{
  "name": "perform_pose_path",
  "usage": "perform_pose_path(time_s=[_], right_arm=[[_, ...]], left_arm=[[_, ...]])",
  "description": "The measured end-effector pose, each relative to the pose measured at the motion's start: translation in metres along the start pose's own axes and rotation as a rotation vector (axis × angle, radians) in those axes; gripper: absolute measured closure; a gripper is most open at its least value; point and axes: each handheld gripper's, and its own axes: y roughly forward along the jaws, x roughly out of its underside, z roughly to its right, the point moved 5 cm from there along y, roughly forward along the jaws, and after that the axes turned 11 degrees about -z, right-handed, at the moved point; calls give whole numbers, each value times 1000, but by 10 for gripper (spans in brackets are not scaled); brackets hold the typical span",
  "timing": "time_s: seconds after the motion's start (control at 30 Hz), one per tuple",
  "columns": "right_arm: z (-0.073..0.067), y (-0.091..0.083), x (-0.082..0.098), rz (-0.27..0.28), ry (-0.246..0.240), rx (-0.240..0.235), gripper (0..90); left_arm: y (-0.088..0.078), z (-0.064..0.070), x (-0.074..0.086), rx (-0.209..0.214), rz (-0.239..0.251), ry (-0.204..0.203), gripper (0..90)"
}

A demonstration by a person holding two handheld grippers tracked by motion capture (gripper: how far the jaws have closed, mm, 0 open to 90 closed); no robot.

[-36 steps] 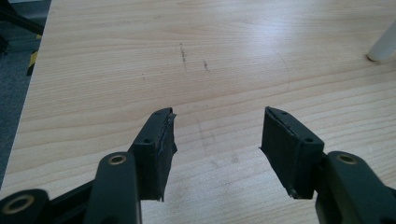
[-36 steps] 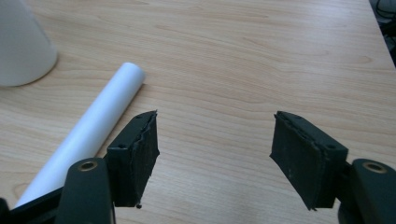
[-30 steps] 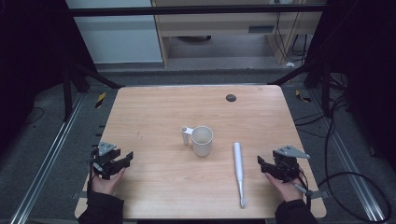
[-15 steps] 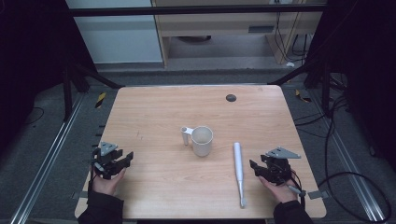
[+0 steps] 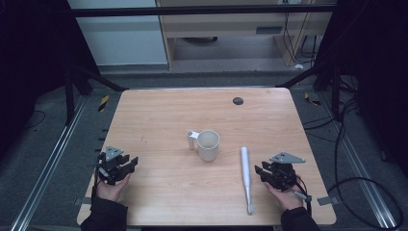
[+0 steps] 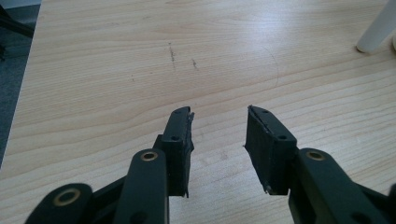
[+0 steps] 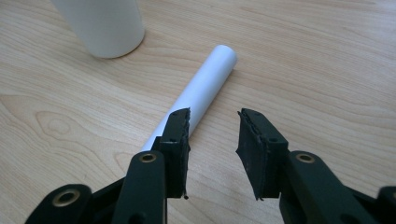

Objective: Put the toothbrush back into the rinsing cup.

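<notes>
Beside the white ceramic mug [image 5: 208, 145], centre the empty, just-narrowing right hand-held gripper [image 7: 214, 122] over the white plastic tube [image 7: 198, 94] before clamping; left hand-held gripper [image 6: 219, 122] likewise narrowing, empty.

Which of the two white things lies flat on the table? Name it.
The long white tube-shaped tool beside the right gripper lies flat. The mug at the table's middle stands upright, its mouth up.
</notes>
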Motion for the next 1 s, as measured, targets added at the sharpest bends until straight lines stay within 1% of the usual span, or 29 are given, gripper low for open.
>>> perform_pose_path(time_s=[0.07, 0.1, 0.17, 0.2, 0.23, 0.27, 0.33, 0.37, 0.4, 0.47, 0.5, 0.53, 0.57, 0.6, 0.63, 0.7, 0.73, 0.83, 0.9, 0.97, 1.0], right_arm=[[-1, 2, -2, 0, -8, 3, 656], [-2, 4, -2, -6, -9, -2, 667], [-6, 6, -3, -13, -26, -10, 702], [-6, 6, -3, -13, -26, -10, 702], [-8, 7, -3, -17, -26, -20, 716], [-12, 6, -3, -21, -35, -31, 752], [-15, 5, -2, -21, -44, -49, 781], [-15, 5, -2, -21, -44, -49, 781], [-19, 4, -1, -26, -47, -67, 809], [-20, 3, -1, -27, -54, -73, 822], [-23, 3, 0, -32, -60, -86, 849], [-23, 3, 0, -32, -60, -86, 849], [-28, 3, 2, -41, -76, -104, 876], [-29, 2, 3, -46, -78, -114, 886], [-29, 2, 3, -46, -78, -114, 886], [-36, 3, 6, -60, -92, -138, 899], [-36, 3, 6, -60, -92, -138, 899], [-43, 3, 10, -77, -100, -159, 900], [-45, 4, 11, -79, -107, -165, 900], [-50, 3, 14, -95, -109, -178, 900], [-50, 3, 14, -95, -109, -178, 900]], left_arm=[[0, 0, 0, 0, -3, 3, 610], [0, 0, 0, 0, -3, 3, 612], [0, 0, 0, 3, -4, 4, 620], [0, 0, 0, 3, -4, 6, 620], [0, 0, 0, 4, -5, 7, 621], [0, 0, 0, 4, -5, 8, 624], [0, 1, 0, 5, -7, 9, 628], [0, 1, 0, 5, -7, 9, 628], [0, 1, 0, 5, -7, 10, 628], [0, 1, 0, 5, -8, 10, 629], [0, 1, 0, 5, -7, 10, 629], [0, 0, 0, 6, -7, 10, 629], [0, 0, 0, 6, -9, 10, 629], [0, 1, 1, 8, -11, 11, 630], [0, 1, 1, 8, -11, 11, 630], [1, 1, 0, 7, -12, 13, 631], [0, 1, 0, 8, -11, 13, 631], [0, 1, 0, 7, -11, 14, 631], [0, 1, 0, 6, -11, 14, 631], [0, 1, 1, 5, -11, 15, 630], [0, 1, 1, 5, -12, 15, 630]])
